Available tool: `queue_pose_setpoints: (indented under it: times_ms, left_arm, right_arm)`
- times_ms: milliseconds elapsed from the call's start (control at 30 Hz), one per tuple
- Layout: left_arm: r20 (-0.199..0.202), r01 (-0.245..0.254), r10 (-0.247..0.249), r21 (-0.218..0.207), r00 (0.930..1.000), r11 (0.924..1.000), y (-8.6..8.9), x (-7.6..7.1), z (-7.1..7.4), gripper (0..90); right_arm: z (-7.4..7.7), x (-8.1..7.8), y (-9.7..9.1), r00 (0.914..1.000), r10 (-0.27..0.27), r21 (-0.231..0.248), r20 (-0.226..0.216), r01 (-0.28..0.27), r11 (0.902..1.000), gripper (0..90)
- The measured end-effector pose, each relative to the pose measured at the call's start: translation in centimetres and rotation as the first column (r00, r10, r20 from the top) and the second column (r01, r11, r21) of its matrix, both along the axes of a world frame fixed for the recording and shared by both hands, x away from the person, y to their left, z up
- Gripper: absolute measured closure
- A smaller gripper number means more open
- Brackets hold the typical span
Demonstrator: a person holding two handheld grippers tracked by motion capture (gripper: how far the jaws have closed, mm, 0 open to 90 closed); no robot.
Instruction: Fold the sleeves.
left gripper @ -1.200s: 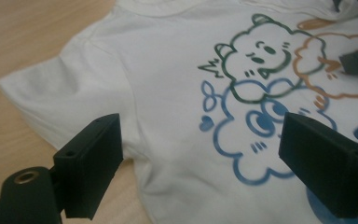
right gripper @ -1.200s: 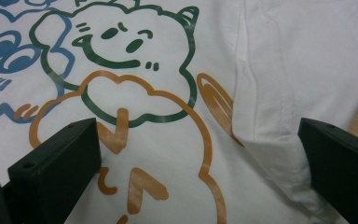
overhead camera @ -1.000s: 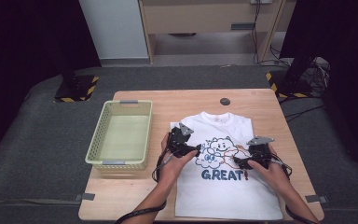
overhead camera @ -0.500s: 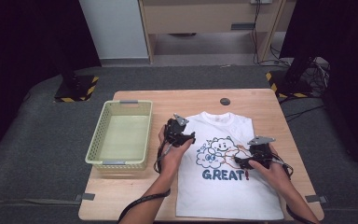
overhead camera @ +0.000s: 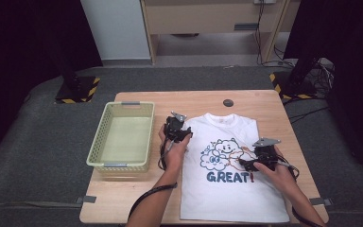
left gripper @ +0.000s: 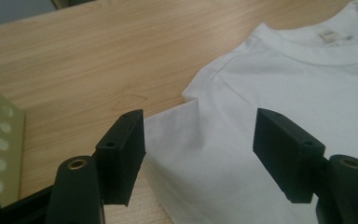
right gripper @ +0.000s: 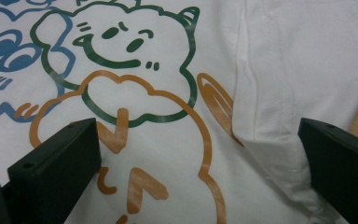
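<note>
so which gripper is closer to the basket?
Left. The left gripper sits at the shirt's sleeve edge, just beside the basket. The right gripper is over the shirt's far side.

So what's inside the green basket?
The basket looks empty: its pale floor shows bare in the high view. The strip just behind its near wall is hidden, and the left gripper view catches just a corner of it.
</note>
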State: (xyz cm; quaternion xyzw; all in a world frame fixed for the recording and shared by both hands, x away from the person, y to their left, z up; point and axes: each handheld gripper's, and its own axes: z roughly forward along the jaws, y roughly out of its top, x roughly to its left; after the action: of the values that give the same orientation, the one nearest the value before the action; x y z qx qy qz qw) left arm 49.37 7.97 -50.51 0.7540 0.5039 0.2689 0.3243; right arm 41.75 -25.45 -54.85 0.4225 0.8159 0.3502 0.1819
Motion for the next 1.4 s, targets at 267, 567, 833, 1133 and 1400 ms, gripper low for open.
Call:
queue_pose_setpoints:
  times_ms: [267, 567, 833, 1133, 1400]
  left_arm:
    - [-0.023, -0.042, 0.043, 0.014, 0.9988, 0.9990, 0.3, 1.4, -1.5, 26.9]
    - [-0.068, -0.071, 0.072, 0.016, 0.9951, 0.9973, 0.8, 1.9, -2.8, 19.2]
    - [-0.085, -0.064, 0.060, -0.043, 0.9946, 0.9970, 1.3, 2.1, -3.1, 25.3]
    - [-0.078, -0.002, -0.002, -0.051, 0.9970, 0.9987, 0.9, 1.9, -2.8, 65.2]
    - [-0.043, 0.027, -0.029, -0.057, 0.9986, 0.9980, 0.5, 1.8, -0.6, 83.2]
  right_arm:
    - [0.0, 0.0, -0.1, 1.0000, -0.001, 0.001, -0.001, 0.001, 1.0000, 1.1]
    - [0.0, 0.0, -0.1, 1.0000, 0.001, 0.001, 0.000, -0.001, 1.0000, 1.1]
    - [0.0, 0.0, -0.1, 1.0000, 0.001, 0.001, -0.001, -0.001, 1.0000, 1.1]
    - [0.0, 0.0, -0.1, 1.0000, 0.001, 0.001, -0.001, -0.001, 1.0000, 1.1]
    - [0.0, 0.0, -0.1, 1.0000, 0.002, 0.001, 0.000, -0.002, 1.0000, 1.1]
